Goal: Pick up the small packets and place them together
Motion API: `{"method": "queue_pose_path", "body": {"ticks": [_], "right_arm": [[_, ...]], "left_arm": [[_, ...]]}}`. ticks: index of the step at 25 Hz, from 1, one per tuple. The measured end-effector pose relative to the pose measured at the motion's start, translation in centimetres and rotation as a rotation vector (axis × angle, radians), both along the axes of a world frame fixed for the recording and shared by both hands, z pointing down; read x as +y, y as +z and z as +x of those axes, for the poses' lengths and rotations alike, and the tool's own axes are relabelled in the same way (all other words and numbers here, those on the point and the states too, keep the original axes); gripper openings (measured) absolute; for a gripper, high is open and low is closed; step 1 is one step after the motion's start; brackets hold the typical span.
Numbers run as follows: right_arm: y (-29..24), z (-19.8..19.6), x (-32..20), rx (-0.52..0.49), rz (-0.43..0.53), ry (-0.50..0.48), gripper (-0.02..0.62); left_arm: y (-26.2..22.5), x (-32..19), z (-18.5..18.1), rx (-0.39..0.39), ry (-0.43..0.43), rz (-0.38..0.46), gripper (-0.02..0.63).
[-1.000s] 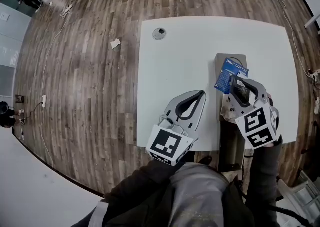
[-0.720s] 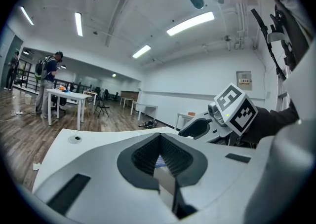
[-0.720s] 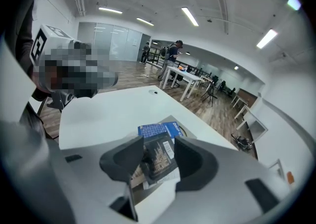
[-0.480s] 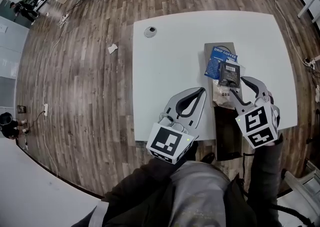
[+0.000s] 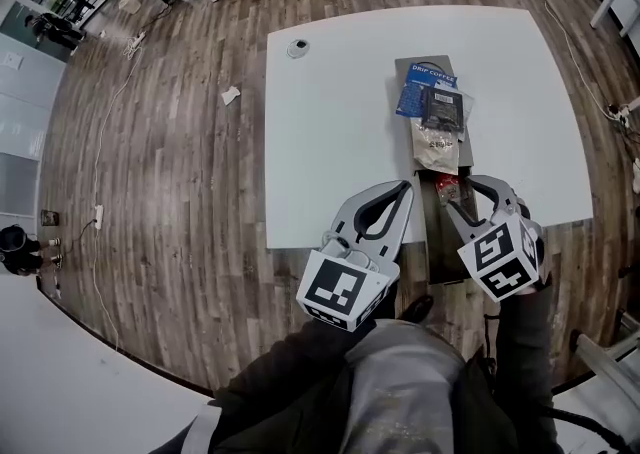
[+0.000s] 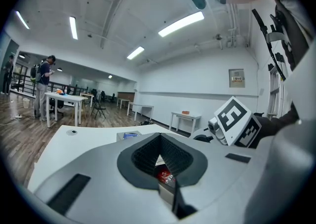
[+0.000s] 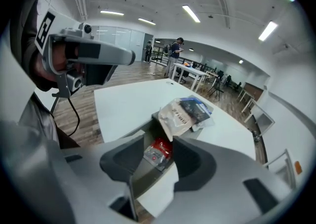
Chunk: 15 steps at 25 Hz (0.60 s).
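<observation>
Jaws of the right gripper (image 7: 159,143) stand spread, pinching nothing. Between them a red packet (image 7: 158,153) lies flat in the bottom of an open dark grey box (image 7: 143,171), with the pads clear of it on both sides. Left gripper (image 6: 159,136) has its tips pressed together, empty, pointing roughly level over the near table edge; the same red packet shows through the loop of its jaws.

Step in hand, as I read it: fetch the red one with the right gripper and add it to the pile. To do it clean:
- come down with the jaws straddling the packet's short width
- keep off the box wall
- it lies flat, so catch a raised edge or crimped end rather than squeezing the face
- close slow — the wrap looks glossy and crinkled, probably limp and slippery, so it may fold or slide out
- lift straight up before moving across

The pile sits further out on the white table (image 5: 330,122), on a grey flat sheet beyond the box — can't tell whether that's the box's own flap. A cream packet with dark print (image 7: 175,114) is nearest, overlapping a black packet (image 5: 440,107) and a blue drip coffee packet (image 5: 422,90), all touching. The red packet is near the pile but apart from it, down in the box. It's a small soft sachet, red with a pale patch; print too small to read
</observation>
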State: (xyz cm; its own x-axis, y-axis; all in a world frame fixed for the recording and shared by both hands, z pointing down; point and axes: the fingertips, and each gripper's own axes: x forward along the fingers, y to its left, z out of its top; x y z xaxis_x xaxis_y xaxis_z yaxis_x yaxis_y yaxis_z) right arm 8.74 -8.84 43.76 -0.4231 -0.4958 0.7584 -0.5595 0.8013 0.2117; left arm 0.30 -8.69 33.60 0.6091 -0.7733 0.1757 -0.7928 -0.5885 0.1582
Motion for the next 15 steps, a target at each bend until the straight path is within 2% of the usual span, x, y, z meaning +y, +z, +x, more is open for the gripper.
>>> {"method": "queue_pose_path", "body": {"ticks": [3,6,10,15], "right_arm": [[2.0,-0.4,1.0,0.065,-0.019,-0.035,0.175],[3.3,-0.7,0.4,0.153,0.0,-0.058,0.008],[5.3,-0.8,-0.7,0.283,-0.038,-0.093,0.006],[8.1,-1.1,-1.1,0.381,-0.125,-0.127,0.006]], "left_arm": [[0.0,0.3,-0.3,0.001,-0.01,-0.001,0.002],[0.3,-0.3,-1.2,0.002,-0.028,-0.006,0.002],[0.8,-1.7,-2.4,0.002,-0.043,-0.015,0.002],[1.6,-3.3,-4.2,0.001,-0.067,-0.026,0.002]]}}
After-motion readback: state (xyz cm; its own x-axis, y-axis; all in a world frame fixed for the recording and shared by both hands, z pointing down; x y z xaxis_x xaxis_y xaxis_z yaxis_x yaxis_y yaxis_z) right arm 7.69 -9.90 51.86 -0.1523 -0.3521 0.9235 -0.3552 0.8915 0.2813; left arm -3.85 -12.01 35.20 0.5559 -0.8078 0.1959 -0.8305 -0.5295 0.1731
